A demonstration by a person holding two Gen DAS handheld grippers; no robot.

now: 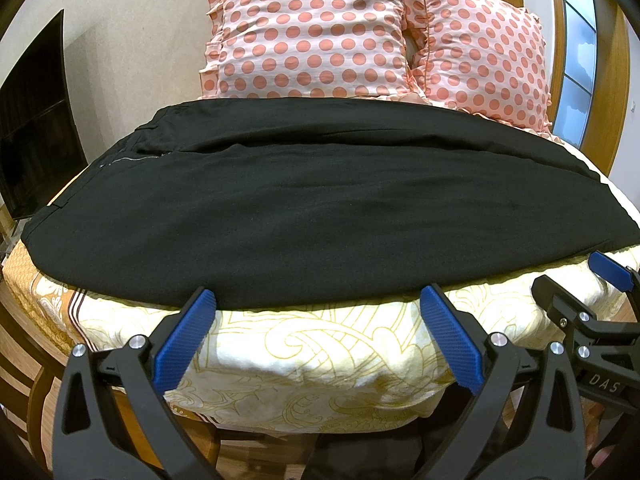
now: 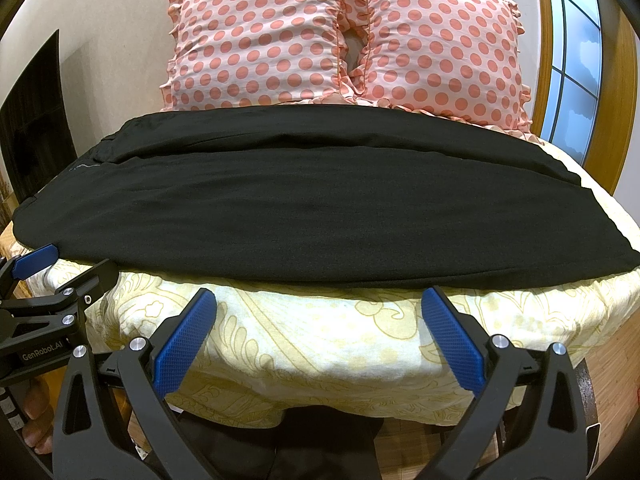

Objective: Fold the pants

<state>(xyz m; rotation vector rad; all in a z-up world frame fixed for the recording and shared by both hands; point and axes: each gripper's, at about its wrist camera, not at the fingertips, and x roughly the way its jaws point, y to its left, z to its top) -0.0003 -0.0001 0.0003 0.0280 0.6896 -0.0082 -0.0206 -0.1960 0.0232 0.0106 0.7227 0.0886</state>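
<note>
Pants (image 1: 304, 200), black and laid out flat, stretch lengthwise from left to right across the bed in front of you, with the waistband and zipper (image 1: 134, 157) at the left end and the leg ends running off toward the right. One leg lies beside the other, and a long seam between them runs left to right. Their near edge sits just back from the near edge of the mattress, on a cream bedsheet (image 1: 320, 344) printed with yellow swirls.

Your left gripper (image 1: 318, 300) hovers at that near edge with its blue pads spread wide apart, holding nothing; the fingertips look level with the hem of the cloth, though whether they touch it is unclear. Your right gripper (image 2: 318, 300) is also spread wide and empty, its tips over bare sheet just short of the pants. Each tool shows at the edge of the other's view, so the two are side by side.

Beyond the pants, two pink polka-dot pillows (image 2: 344, 36) lean at the far side. A dark screen (image 1: 36, 132) stands at the left, and a wood-framed window (image 2: 576, 60) is at the right.
</note>
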